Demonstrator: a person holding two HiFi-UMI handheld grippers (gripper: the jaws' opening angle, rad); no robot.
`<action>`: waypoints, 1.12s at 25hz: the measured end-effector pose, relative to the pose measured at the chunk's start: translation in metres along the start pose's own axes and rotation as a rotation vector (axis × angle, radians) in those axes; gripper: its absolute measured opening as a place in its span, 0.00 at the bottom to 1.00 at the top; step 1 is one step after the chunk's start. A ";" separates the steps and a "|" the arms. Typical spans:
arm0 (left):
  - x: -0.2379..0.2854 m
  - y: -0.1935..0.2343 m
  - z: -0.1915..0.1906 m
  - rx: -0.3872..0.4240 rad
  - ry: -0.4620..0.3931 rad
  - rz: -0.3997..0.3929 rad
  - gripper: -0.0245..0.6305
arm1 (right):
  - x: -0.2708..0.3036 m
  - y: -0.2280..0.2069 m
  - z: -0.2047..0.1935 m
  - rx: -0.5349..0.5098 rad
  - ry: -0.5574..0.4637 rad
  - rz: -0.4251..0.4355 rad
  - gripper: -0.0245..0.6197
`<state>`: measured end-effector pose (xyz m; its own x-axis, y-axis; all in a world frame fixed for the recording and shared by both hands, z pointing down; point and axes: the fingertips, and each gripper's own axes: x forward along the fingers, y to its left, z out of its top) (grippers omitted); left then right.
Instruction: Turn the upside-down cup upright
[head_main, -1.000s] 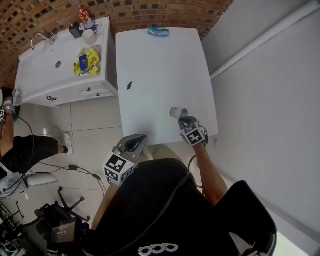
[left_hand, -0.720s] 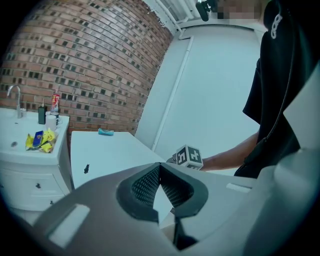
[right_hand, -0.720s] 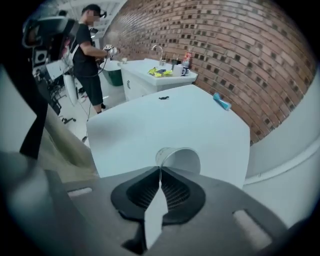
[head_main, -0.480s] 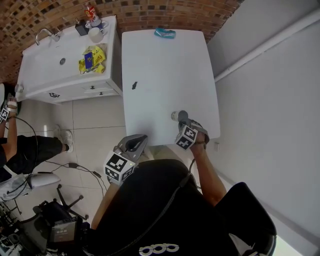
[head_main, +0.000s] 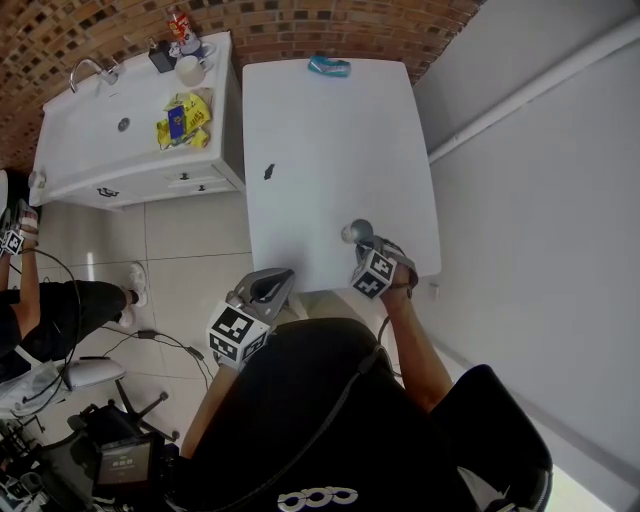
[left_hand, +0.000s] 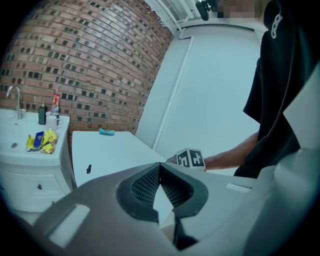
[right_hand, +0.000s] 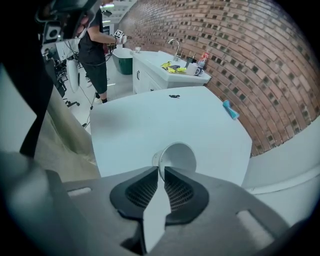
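Observation:
A white paper cup (right_hand: 178, 157) is tipped over just above the white table (right_hand: 150, 125), its open mouth towards the right gripper's camera. My right gripper (right_hand: 161, 173) is shut on the cup's rim, one pad inside the mouth and one outside. The head view has the cup (head_main: 357, 232) near the table's front right corner, right at the tip of my right gripper (head_main: 366, 246). My left gripper (head_main: 268, 288) hangs off the table's near edge by the person's body. Its jaws are shut with nothing between them in the left gripper view (left_hand: 159, 169).
A blue object (head_main: 329, 66) lies at the table's far end and a small black item (head_main: 268, 172) near its left edge. A white sink counter (head_main: 120, 120) with clutter stands to the left. Another person (right_hand: 94, 42) stands farther off. A grey wall runs along the right.
My right gripper has rolled at the wrist with the cup in it, so the cup has turned from lying on its side. The left gripper has stayed put.

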<state>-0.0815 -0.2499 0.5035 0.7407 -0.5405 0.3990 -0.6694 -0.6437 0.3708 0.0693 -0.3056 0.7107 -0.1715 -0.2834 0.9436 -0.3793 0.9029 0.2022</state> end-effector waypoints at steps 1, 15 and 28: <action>-0.001 0.001 0.000 0.001 0.000 -0.001 0.06 | -0.001 0.000 0.000 0.003 -0.003 -0.004 0.07; -0.031 -0.009 -0.013 0.038 -0.006 -0.059 0.06 | -0.030 0.024 0.012 0.088 -0.036 -0.061 0.08; -0.063 -0.059 -0.067 0.112 0.057 -0.220 0.06 | -0.105 0.127 0.033 0.238 -0.199 -0.120 0.08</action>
<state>-0.0926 -0.1414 0.5125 0.8617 -0.3512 0.3663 -0.4793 -0.8005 0.3600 0.0088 -0.1719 0.6282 -0.2784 -0.4620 0.8421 -0.6054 0.7650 0.2196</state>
